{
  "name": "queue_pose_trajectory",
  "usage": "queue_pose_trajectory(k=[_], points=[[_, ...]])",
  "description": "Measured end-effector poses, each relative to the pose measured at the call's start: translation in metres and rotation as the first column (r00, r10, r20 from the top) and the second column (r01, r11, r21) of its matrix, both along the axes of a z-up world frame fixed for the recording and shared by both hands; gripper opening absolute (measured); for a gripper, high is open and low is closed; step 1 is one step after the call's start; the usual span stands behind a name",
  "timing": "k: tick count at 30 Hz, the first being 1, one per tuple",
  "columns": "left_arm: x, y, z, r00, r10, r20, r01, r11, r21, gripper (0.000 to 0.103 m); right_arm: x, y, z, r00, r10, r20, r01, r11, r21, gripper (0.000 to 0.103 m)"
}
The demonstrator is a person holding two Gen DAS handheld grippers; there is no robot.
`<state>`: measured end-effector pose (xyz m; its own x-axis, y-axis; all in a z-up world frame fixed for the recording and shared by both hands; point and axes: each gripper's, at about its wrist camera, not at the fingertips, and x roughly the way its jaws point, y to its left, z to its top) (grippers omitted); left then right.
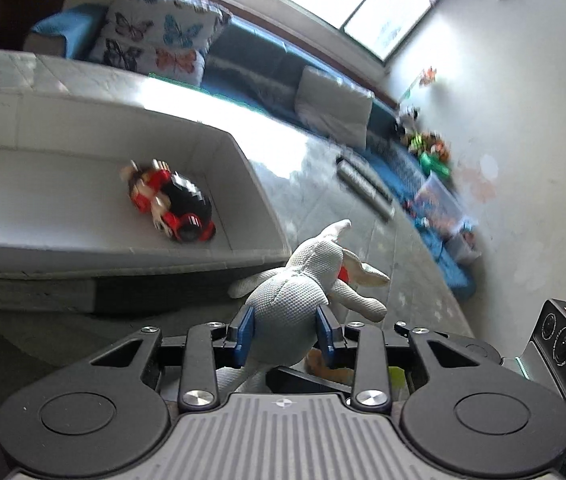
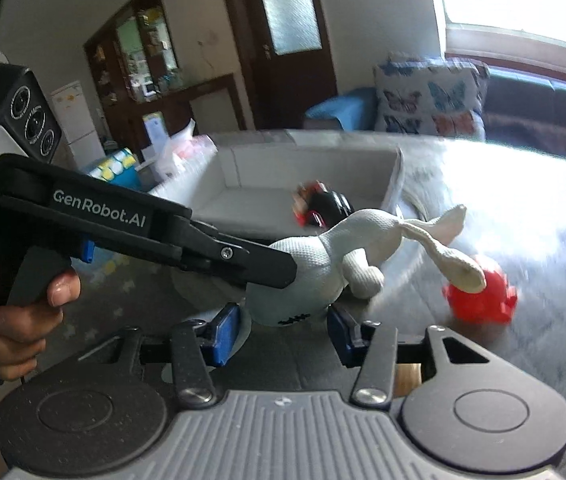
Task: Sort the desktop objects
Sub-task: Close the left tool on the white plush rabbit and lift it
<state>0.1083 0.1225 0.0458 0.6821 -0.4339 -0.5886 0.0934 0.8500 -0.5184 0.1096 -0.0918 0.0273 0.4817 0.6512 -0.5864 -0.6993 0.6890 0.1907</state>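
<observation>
A white plush toy point(image 1: 295, 292) with long ears hangs just above the grey quilted surface point(image 1: 323, 184). My left gripper point(image 1: 286, 332) is shut on its body, a blue pad pressing each flank. From the other side my right gripper point(image 2: 283, 334) is shut on the plush toy's point(image 2: 323, 264) lower end. In the right wrist view the left gripper point(image 2: 283, 276) reaches in from the left, held by a hand point(image 2: 23, 320). Behind the plush stands a white open box point(image 1: 123, 248) point(image 2: 311, 156) with a red-and-black toy vehicle point(image 1: 171, 204) point(image 2: 323, 204) inside.
A red toy point(image 2: 479, 296) lies on the surface to the right of the plush. Grey rolls point(image 1: 363, 188) lie farther back. A sofa with a butterfly cushion point(image 1: 155, 32) and a pile of toys point(image 1: 435, 200) line the far side, under the window.
</observation>
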Motion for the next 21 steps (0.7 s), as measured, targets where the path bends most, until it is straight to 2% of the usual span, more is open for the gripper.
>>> queue_pose_trajectory(k=[5, 13, 18, 21], points=[[0.003, 0.022, 0.023, 0.996, 0.067, 0.053, -0.067, 0.998, -0.005, 0.036, 0.017, 0.026, 0.028, 0.997, 0.045, 0.067, -0.047, 0.999, 0.017, 0.049], [0.028, 0.068, 0.040, 0.976, 0.203, 0.074, -0.203, 0.979, -0.014, 0.036, 0.055, 0.085, 0.043, 0.991, 0.095, 0.090, -0.098, 0.995, 0.028, 0.045], [0.042, 0.098, 0.041, 0.962, 0.267, 0.059, -0.267, 0.964, -0.001, 0.036, 0.080, 0.120, 0.039, 0.990, 0.129, 0.058, -0.132, 0.990, 0.049, 0.044], [0.052, 0.113, 0.035, 0.953, 0.303, 0.024, -0.304, 0.953, 0.014, 0.036, 0.097, 0.140, 0.031, 0.990, 0.139, 0.008, -0.139, 0.989, 0.057, 0.044]])
